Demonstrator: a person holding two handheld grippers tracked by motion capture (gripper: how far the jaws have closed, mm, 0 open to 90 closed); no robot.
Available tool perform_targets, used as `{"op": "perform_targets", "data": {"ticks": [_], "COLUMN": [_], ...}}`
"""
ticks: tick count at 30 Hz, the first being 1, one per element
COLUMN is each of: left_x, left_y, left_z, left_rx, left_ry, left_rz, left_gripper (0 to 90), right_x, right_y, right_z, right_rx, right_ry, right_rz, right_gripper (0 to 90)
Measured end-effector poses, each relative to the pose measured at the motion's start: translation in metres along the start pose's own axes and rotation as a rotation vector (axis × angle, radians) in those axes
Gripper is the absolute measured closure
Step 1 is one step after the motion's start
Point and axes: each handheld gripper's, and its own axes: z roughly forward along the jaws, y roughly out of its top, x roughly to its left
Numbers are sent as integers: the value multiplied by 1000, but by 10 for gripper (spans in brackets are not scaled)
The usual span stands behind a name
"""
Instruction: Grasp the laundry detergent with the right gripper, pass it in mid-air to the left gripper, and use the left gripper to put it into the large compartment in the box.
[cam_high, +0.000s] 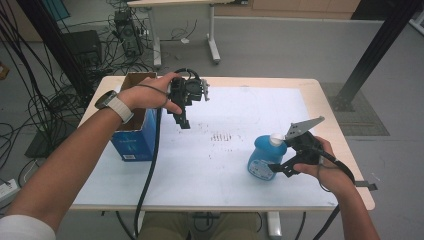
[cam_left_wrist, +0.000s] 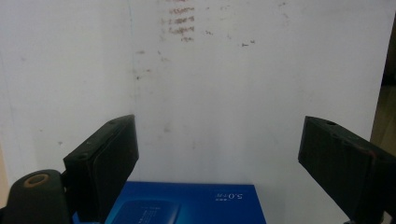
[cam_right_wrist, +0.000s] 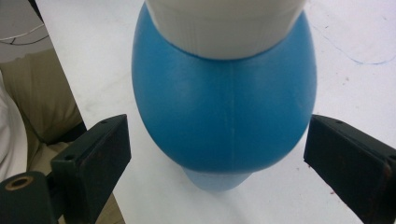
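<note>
So, right gripper (cam_high: 278, 169) sits at the blue bottle (cam_high: 266, 160) near the right front of the table (cam_high: 345, 145), jaws spread wide on either side of the bottle's belly. In the right gripper view the right pad looks at or just off the bottle wall and the left pad stands clear with white mat showing in the gap, so no squeeze as far as I can tell. Bottle stands upright on the white mat (cam_high: 240, 110), white cap (cam_high: 276, 139) on top.

Left gripper (cam_high: 184, 117) hangs above the mat just beside the blue box (cam_high: 133, 137) at the left side, jaws wide and nothing between them; the left gripper view has the box's blue face at the bottom, below the jaws.

Step in hand, my guess: take the bottle, or just let go of it. To grip well: center both pads on the widest part of the belly, keep them level with each other and below the cap shoulder, then close evenly. The bottle is round and slick, so an off-center pinch could make it spin or squirt out sideways. Likely light if part empty, so it may tip if 1 pad arrives first.

Materials: bottle is smooth glossy plastic, egg-shaped, with a faint mould seam down the middle; cap is white ribbed plastic. Box is open-top cardboard, blue print outside, brown inside. Mat is matte white with reddish pen smudges near the center. Pads are black, blocky, rubbery-looking. Tabletop edge is pale wood.
</note>
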Motion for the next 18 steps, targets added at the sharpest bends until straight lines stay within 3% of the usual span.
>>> {"op": "perform_targets", "data": {"ticks": [18], "left_x": [0], "left_y": [-1], "left_z": [0], "left_rx": [1], "left_ry": [1], "left_rz": [-2], "left_gripper": [124], "right_x": [0], "right_y": [0], "right_z": [0], "right_rx": [-2], "right_ry": [-2], "right_rz": [-3], "right_gripper": [76]}}
